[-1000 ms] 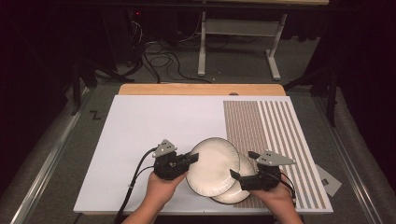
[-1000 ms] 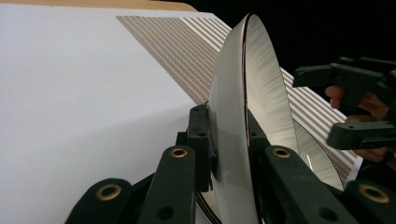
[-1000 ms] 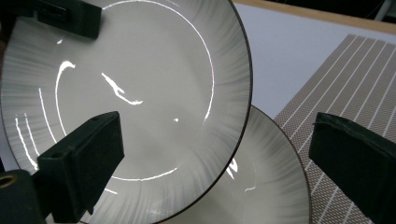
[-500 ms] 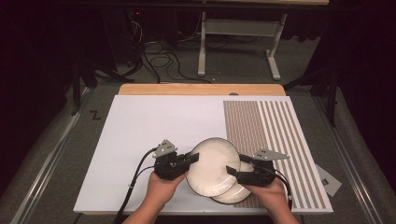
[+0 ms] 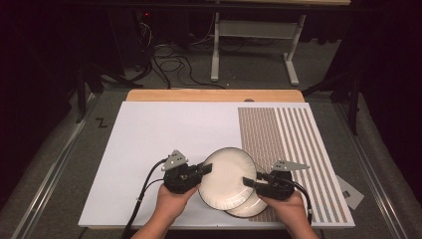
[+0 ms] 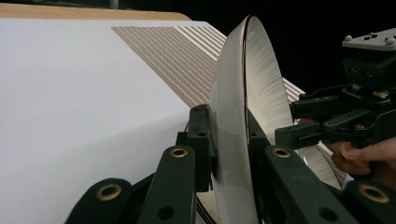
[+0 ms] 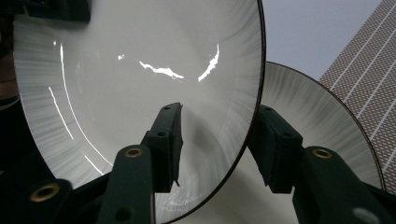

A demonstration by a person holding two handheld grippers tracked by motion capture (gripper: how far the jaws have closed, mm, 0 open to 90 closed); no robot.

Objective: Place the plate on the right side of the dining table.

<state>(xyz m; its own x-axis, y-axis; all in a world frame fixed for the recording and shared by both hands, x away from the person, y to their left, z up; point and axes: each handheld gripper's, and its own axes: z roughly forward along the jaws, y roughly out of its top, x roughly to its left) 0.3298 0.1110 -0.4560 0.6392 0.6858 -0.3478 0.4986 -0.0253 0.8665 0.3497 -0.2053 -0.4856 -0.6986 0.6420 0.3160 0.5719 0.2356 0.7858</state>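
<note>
Dark room, white counter [image 5: 164, 149] with brown-striped mat [image 5: 298, 144] on right part. My left tool [image 5: 205, 169] clamped on left rim of round white ceramic plate with dark edge [image 5: 226, 177], plate lifted and tilted above second matching white plate [image 5: 249, 208] lying on counter. My right tool [image 5: 249, 182] straddles right rim of lifted plate, jaws just closing, pads not yet pressing.

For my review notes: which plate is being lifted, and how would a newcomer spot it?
On the white mat, near its front edge, two overlapping plates sit between the hands. The upper plate is tilted, its rim clamped by the left gripper; the lower plate lies flat beneath.
</note>
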